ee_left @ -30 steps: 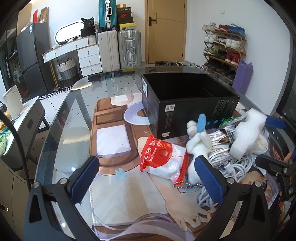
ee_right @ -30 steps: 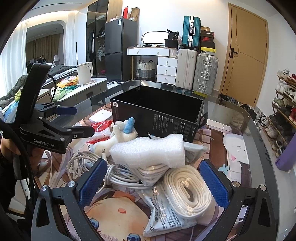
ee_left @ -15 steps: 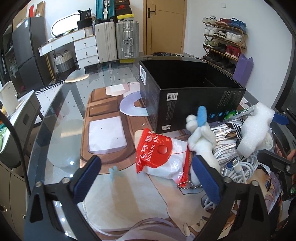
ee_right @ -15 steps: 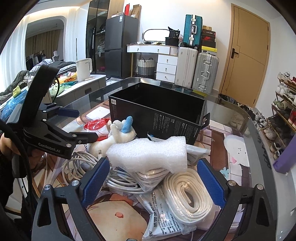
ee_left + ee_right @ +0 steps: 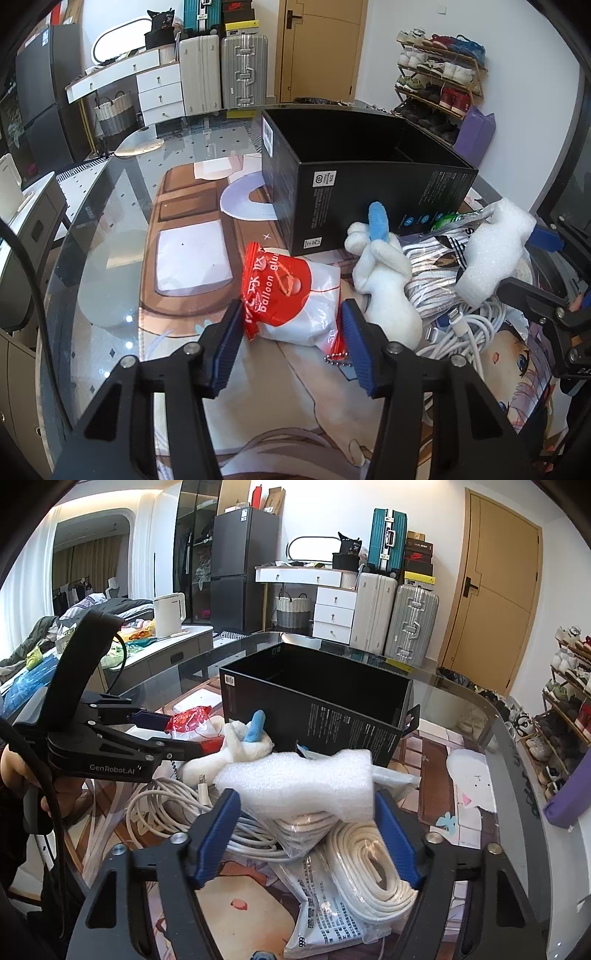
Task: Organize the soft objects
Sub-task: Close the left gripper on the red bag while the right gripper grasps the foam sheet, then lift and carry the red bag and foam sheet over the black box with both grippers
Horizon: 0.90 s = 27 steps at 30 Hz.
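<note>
A red and white balloon-glue bag lies on the printed mat between the fingers of my left gripper. Its jaws are closing, the pads almost at the bag's sides, with no squeeze visible. A white plush toy with a blue ear lies just right of it. A white foam block rests on the cable pile between the fingers of my right gripper, whose jaws are also closing, and the foam is undented. The left gripper appears from the side in the right wrist view, a hand on its handle.
An open, empty black box stands behind the pile. White charging cables, a coiled white cord and a medicine packet lie around the foam. The glass table curves away on the left. Suitcases, drawers and a shoe rack line the walls.
Both grippers' jaws have narrowed from wide open to close around their objects. The left gripper tipped down a little toward the bag. The right stayed in place.
</note>
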### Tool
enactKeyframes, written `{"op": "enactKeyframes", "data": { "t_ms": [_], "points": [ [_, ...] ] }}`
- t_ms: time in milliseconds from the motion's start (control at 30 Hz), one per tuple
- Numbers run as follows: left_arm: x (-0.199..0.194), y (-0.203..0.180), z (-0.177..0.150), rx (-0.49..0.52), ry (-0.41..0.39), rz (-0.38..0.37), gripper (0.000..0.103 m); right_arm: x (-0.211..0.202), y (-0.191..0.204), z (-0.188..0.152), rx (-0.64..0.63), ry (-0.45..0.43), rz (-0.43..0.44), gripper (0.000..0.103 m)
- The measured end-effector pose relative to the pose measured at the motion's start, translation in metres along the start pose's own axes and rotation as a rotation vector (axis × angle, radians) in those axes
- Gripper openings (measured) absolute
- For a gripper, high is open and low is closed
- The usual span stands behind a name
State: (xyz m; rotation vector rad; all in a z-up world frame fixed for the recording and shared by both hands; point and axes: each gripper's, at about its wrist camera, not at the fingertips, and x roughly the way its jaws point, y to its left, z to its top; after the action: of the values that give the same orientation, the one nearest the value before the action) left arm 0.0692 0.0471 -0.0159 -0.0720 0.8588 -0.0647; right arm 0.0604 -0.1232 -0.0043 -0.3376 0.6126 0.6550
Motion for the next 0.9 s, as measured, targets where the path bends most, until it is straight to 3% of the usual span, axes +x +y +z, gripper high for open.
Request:
{"op": "enactKeyframes", "data": {
  "t_ms": [900],
  "points": [
    [-0.043,-0.011,0.009,-0.011,-0.111,-0.004,0.052,-0.031,-0.006,0.003,0.004,-0.078,0.002,0.066]
  ]
}}
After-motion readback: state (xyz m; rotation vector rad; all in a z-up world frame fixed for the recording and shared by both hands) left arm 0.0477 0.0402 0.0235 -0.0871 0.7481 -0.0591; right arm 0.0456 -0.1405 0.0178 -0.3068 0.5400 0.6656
